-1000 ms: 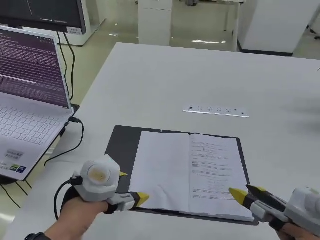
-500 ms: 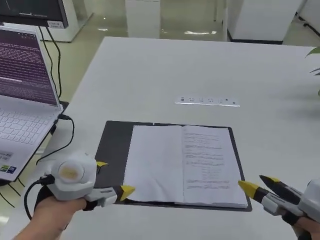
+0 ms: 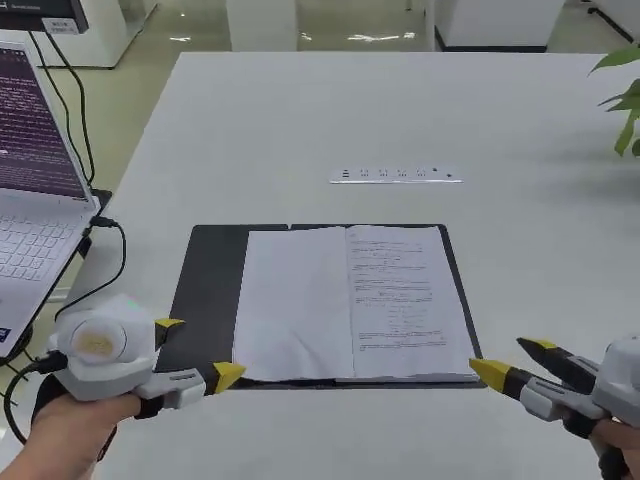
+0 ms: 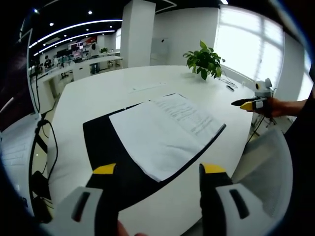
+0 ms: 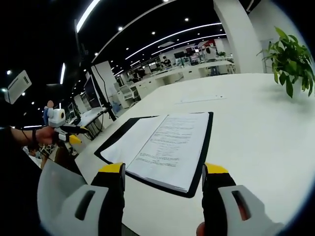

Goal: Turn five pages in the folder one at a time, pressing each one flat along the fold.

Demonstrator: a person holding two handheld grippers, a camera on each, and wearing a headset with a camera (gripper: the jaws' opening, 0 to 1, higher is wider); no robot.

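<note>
Black open folder (image 3: 205, 290) with white paper pages flat on white table (image 3: 300, 110). Printed right page (image 3: 400, 300): thin, light, floppy, crease-prone; best pinched at outer near corner. Left gripper (image 3: 199, 350) off folder's near left corner, right gripper (image 3: 512, 358) off near right; both spread, empty.

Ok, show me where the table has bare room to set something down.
The widest bare table lies beyond the socket strip. Another patch lies right of the folder, nearer than the plant. A narrow band runs between strip and folder. Crowded: laptop and cable by the left edge, left gripper and right gripper at the near edge.
</note>
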